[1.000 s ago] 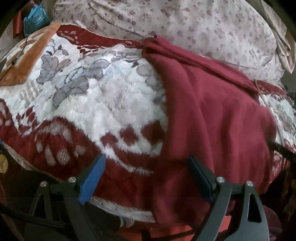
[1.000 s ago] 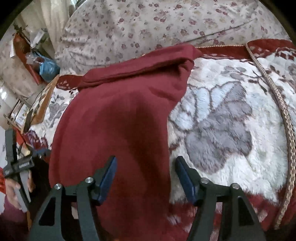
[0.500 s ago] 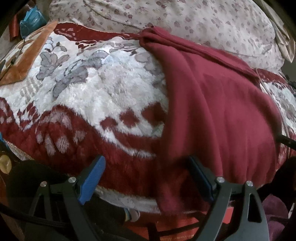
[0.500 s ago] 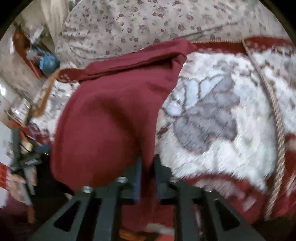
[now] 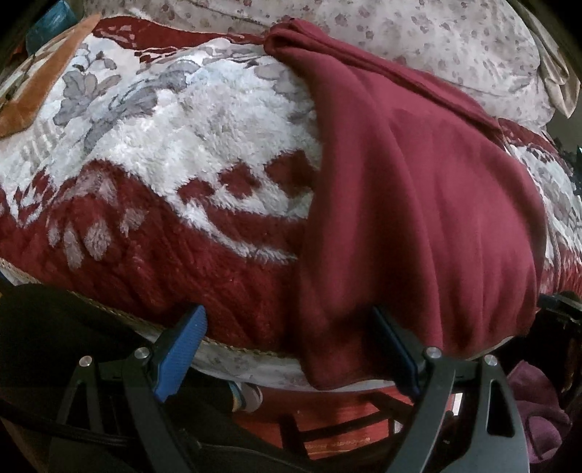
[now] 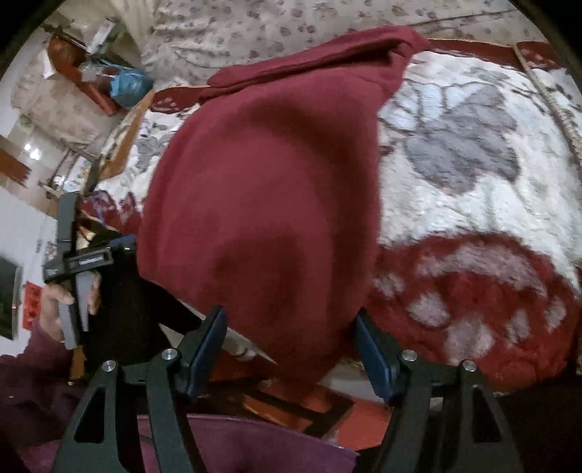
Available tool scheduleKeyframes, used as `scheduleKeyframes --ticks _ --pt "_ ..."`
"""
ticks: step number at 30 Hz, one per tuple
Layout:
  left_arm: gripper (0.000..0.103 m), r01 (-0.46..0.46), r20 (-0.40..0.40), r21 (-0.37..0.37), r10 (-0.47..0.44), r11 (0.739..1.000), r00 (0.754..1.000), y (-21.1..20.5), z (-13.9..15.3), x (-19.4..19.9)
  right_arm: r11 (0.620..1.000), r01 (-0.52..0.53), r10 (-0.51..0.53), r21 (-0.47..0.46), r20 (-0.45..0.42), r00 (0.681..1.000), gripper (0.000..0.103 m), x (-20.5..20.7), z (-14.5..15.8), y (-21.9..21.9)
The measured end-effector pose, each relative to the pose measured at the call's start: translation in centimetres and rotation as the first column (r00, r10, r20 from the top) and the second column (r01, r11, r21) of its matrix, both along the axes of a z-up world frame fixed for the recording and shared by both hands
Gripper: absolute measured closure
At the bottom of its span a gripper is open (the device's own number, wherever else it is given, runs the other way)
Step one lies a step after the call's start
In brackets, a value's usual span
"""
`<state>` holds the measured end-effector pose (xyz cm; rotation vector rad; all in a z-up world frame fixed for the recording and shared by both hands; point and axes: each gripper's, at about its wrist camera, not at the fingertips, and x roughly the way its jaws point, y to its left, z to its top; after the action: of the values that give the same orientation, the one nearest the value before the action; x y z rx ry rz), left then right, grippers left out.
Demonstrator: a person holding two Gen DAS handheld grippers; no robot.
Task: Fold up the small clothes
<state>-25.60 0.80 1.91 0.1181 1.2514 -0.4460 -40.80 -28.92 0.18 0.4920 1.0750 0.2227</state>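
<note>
Maroon garment (image 5: 418,203) spread on floral blanket (image 5: 163,152), near hem overhanging blanket edge, no fold visible. Left gripper (image 5: 287,349) and right gripper (image 6: 291,349) both spread, empty, at hem. All folding left.

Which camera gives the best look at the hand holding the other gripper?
The right wrist view: the left hand wraps the left gripper's handle, at the frame's left edge. The left wrist view shows only that gripper's open fingers, no hand.

Left wrist view: looks forward from the bed's near edge, low and close, across the plush red-and-white floral blanket (image 5: 189,152). Right wrist view: faces the same way from further right, equally near. Both views share the dark red fleece garment (image 5: 418,203) (image 6: 262,203) and the flower-printed pale quilt (image 5: 436,40) (image 6: 276,29) behind.
</note>
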Motion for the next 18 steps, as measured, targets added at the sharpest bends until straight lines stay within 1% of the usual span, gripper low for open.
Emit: scheduleKeyframes --ticks 2,5,6,7,11,12,14,16,18 --pt "0.014 -0.009 -0.017 -0.009 0.009 1.000 1.000 0.0 -0.1 0.0 1.000 -0.002 0.002 0.011 -0.008 1.000 0.028 0.2 -0.4 0.1" --pt "0.015 -0.023 -0.076 -0.057 0.019 0.998 0.997 0.4 -0.1 -0.2 1.000 -0.003 0.003 0.007 -0.013 1.000 0.028 0.3 -0.3 0.2" --pt "0.019 -0.029 -0.081 -0.062 0.024 0.998 0.996 0.4 0.0 -0.2 1.000 0.002 -0.002 0.013 -0.015 1.000 0.028 0.3 -0.3 0.2" --pt "0.025 -0.033 -0.082 -0.058 0.028 0.998 0.996 0.5 0.1 -0.3 1.000 0.007 -0.006 0.020 -0.018 1.000 0.028 0.2 -0.4 0.1" --pt "0.041 -0.024 -0.077 -0.055 0.020 0.998 0.997 1.3 0.5 -0.9 0.999 0.016 -0.016 0.034 -0.020 1.000 0.028 0.1 -0.5 -0.4" --pt "0.049 -0.022 -0.081 -0.059 0.017 0.998 0.997 1.5 0.7 -1.0 0.999 0.022 -0.021 0.039 -0.021 1.000 0.028 0.1 -0.4 -0.4" --pt "0.050 -0.009 -0.071 -0.070 0.004 0.998 0.997 1.7 1.3 -1.5 0.999 0.030 -0.029 0.043 -0.025 0.999 0.028 0.1 -0.5 -0.3" --pt "0.050 -0.008 -0.057 -0.062 0.004 0.998 0.998 1.6 1.4 -1.5 0.999 0.029 -0.028 0.039 -0.025 0.999 0.028 0.1 -0.4 -0.3" --pt "0.049 -0.011 -0.079 -0.056 0.006 0.998 0.997 1.3 0.8 -1.4 0.999 0.029 -0.028 0.039 -0.025 0.999 0.027 0.2 -0.5 -0.3"
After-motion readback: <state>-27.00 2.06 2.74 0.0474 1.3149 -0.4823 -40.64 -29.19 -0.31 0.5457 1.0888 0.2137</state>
